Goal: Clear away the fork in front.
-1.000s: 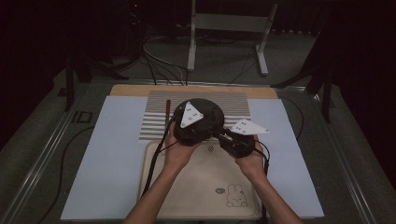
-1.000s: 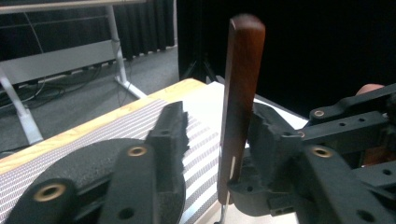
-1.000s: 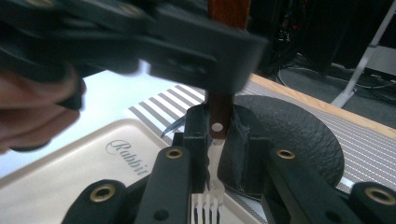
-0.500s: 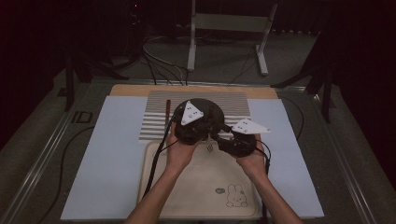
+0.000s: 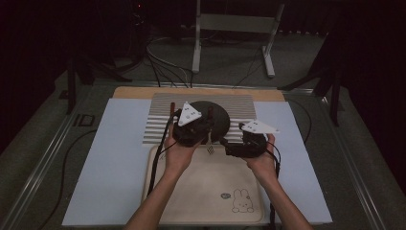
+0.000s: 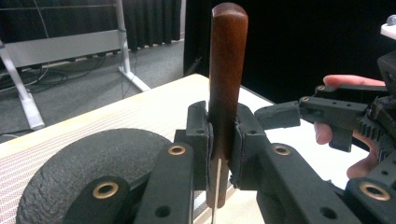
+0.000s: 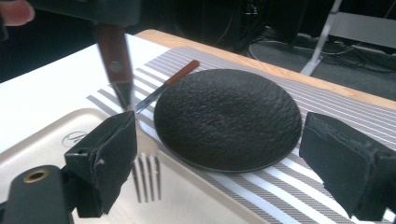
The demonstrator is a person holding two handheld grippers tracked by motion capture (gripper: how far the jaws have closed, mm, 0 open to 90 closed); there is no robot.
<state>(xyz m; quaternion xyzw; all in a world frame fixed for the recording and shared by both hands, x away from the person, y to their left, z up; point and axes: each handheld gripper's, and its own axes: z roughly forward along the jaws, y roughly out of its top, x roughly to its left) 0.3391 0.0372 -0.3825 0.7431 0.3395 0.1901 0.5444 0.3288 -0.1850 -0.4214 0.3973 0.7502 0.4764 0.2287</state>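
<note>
I see bare white table (image 5: 110, 163) to the left and right of the striped grey placemat (image 5: 158, 120) and the beige rabbit-printed tray (image 5: 201, 191). My left gripper (image 6: 219, 140) is clamped on the brown wooden handle of a steel fork (image 7: 145, 179), held upright, tines down at the tray's far edge beside the round black textured plate (image 7: 229, 116). My right gripper (image 7: 219, 163) stands wide open, holding nothing.
</note>
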